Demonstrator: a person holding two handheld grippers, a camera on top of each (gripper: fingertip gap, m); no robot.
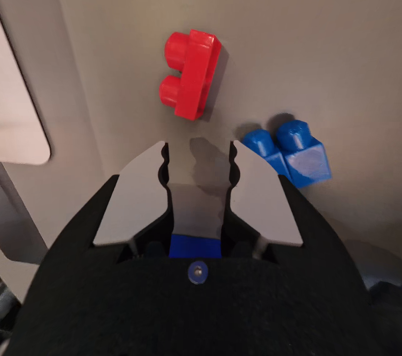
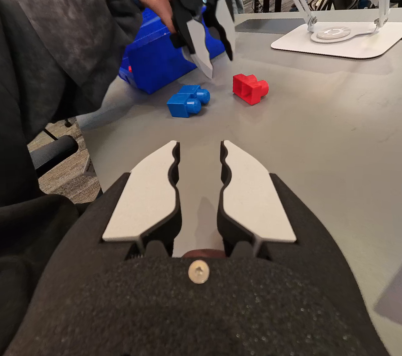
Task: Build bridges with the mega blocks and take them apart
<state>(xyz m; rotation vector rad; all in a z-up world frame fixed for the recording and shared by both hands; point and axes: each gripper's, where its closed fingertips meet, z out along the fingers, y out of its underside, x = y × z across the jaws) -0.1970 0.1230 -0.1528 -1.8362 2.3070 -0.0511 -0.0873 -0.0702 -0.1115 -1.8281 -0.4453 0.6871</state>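
Left tool point(image 1: 199, 145) apart, empty, above worktop point(image 1: 282, 41). Red block point(image 1: 193, 76) at 12 o'clock lies on side: pinch may slip. Blue block point(image 1: 289, 154) at 2 o'clock risks nudge. Right tool point(image 2: 200, 145) apart, idle.

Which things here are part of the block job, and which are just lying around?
For the job:
red block
blue block
left gripper, open and empty
right gripper, open and empty

Lying about:
blue bin
white stand
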